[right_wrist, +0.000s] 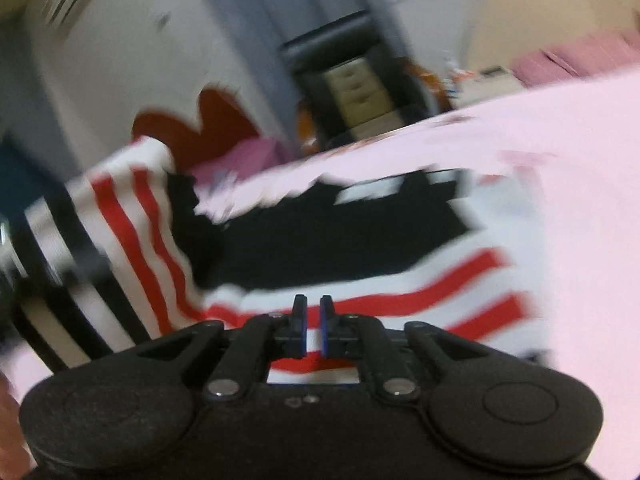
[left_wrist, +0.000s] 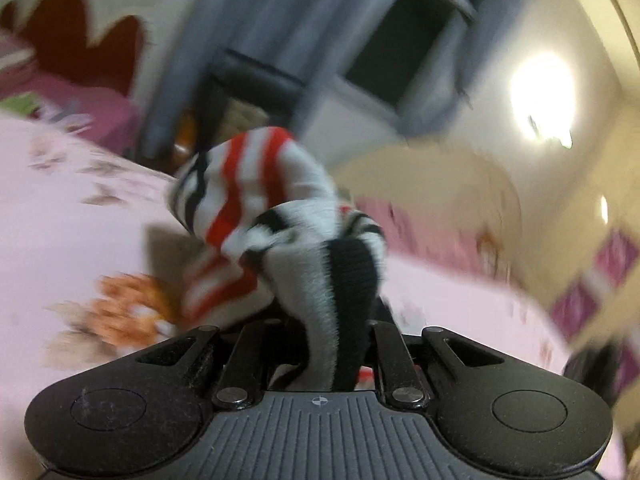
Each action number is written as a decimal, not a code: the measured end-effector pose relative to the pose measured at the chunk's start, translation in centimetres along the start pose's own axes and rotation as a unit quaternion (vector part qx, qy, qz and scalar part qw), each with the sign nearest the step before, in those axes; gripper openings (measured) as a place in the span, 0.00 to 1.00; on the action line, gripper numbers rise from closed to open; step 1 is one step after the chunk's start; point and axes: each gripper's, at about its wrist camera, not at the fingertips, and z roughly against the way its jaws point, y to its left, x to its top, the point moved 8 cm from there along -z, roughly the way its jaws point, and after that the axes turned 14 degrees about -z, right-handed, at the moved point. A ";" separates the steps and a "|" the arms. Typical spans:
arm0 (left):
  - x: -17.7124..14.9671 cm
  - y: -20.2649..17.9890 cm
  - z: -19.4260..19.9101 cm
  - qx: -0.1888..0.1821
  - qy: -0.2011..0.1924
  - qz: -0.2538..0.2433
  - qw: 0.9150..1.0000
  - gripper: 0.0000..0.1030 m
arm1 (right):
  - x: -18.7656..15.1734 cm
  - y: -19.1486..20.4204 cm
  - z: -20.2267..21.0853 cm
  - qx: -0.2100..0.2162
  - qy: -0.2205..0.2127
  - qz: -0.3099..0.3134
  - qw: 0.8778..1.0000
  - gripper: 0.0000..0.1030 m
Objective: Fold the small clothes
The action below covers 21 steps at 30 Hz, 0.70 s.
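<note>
We lift one end of the striped garment [left_wrist: 256, 200] off the bed [left_wrist: 60, 208].
Left hand-held gripper [left_wrist: 340, 344] pinches the cloth; the right hand-held gripper [right_wrist: 313, 312], slightly parted and empty, hovers over the flat end.

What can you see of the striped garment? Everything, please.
The striped garment looks like soft knit: white with red and black stripes and a solid black panel. Most of it lies spread on the pink sheet. One end is bunched between the fingers of the left gripper and lifted off the bed, draping back down. The right gripper is above it, nothing between its fingers.
</note>
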 end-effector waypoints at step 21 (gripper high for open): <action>-2.8 3.6 1.5 0.061 0.037 -0.001 0.997 0.73 | 0.8 -7.3 3.4 0.100 0.130 -0.218 0.962 0.63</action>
